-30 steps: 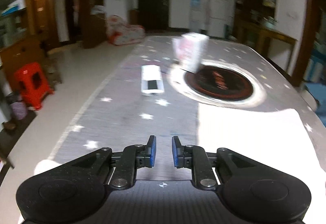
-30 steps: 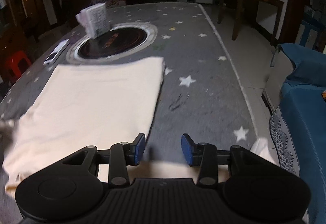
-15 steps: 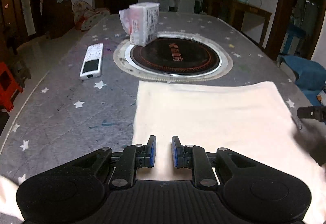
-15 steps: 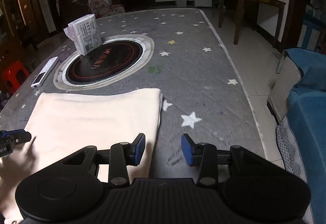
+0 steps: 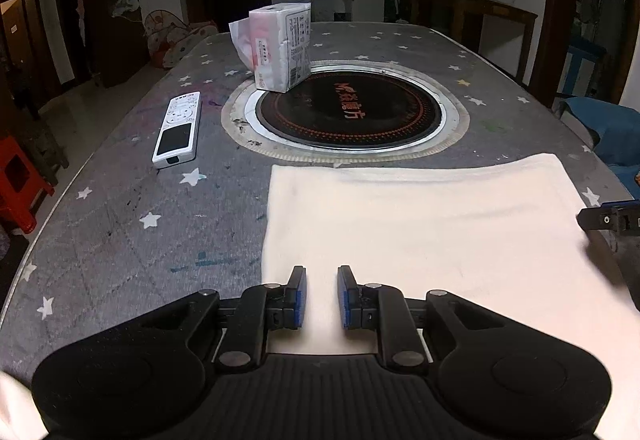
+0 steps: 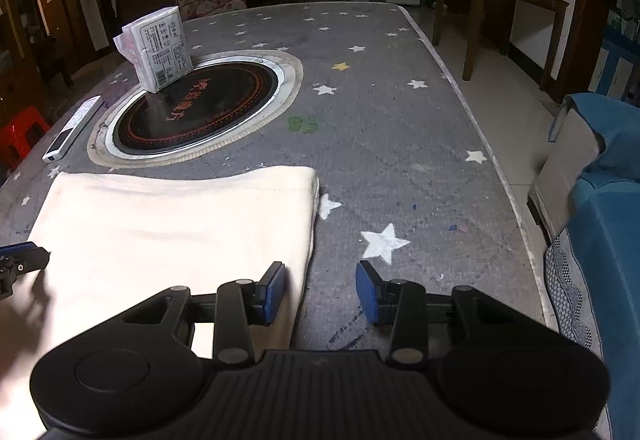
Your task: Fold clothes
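Note:
A cream garment (image 5: 420, 232) lies flat as a smooth rectangle on the grey star-patterned table (image 5: 120, 232). My left gripper (image 5: 322, 296) hovers over the garment's near left part, its blue pads a narrow gap apart with nothing between them. My right gripper (image 6: 322, 292) is open wide at the garment's (image 6: 172, 232) right edge, one finger over the fabric and the other over bare table. Each gripper's tip shows in the other view: the right gripper (image 5: 612, 220) at the right border and the left gripper (image 6: 20, 260) at the left border.
Beyond the garment a round black hob (image 5: 348, 112) is set into the table, with a tissue pack (image 5: 280, 44) on its far rim. A white remote (image 5: 178, 128) lies to the left. A blue-covered seat (image 6: 600, 220) stands by the table's right edge, a red stool (image 5: 16, 180) on the left.
The left gripper swung right, from the bare left side of the table to over the garment. The right gripper drew back along the garment's right edge. Neither jaw opening changed.

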